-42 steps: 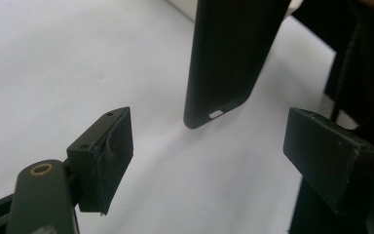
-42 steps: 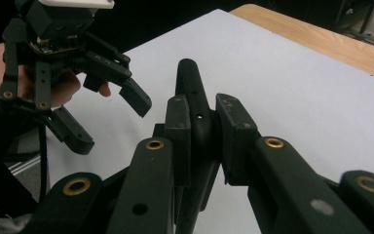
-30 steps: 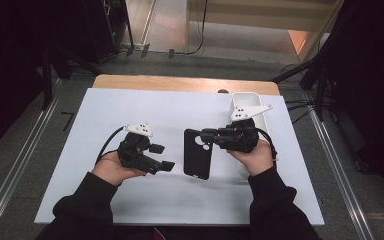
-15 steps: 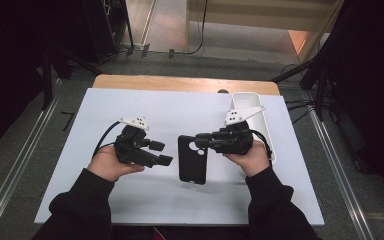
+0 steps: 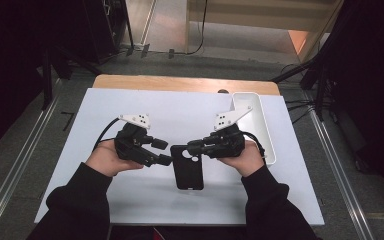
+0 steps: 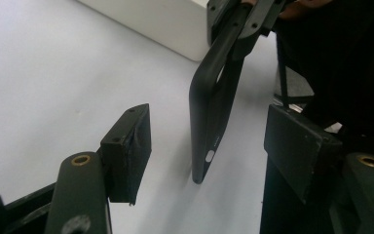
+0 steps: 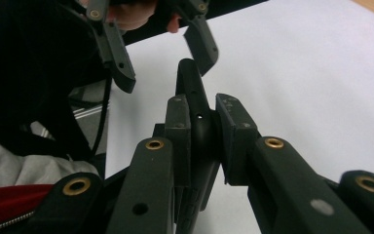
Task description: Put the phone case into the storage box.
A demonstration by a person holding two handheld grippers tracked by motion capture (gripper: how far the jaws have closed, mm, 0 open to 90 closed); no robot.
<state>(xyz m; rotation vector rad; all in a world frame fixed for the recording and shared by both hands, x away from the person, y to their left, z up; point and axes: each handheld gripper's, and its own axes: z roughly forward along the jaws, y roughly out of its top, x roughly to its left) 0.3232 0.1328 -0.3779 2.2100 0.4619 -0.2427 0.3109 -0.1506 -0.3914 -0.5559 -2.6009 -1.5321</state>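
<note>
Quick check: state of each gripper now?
Left gripper: open, jaws just been closing, astride the phone case without touching.
Right gripper: shut on the phone case.

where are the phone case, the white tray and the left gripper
phone case (image 5: 189,172), high view, on its flat black back
white tray (image 5: 267,135), high view, on its right wall
left gripper (image 5: 162,152), high view, midway between its fingertips

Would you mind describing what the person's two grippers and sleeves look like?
Both the left gripper and the right gripper are black, with two blocky jaws whose arms carry brass-coloured rivets. Each has a pale three-cornered plate with small holes on top and a trailing black cable. The person's long black sleeves cover both forearms.
</note>
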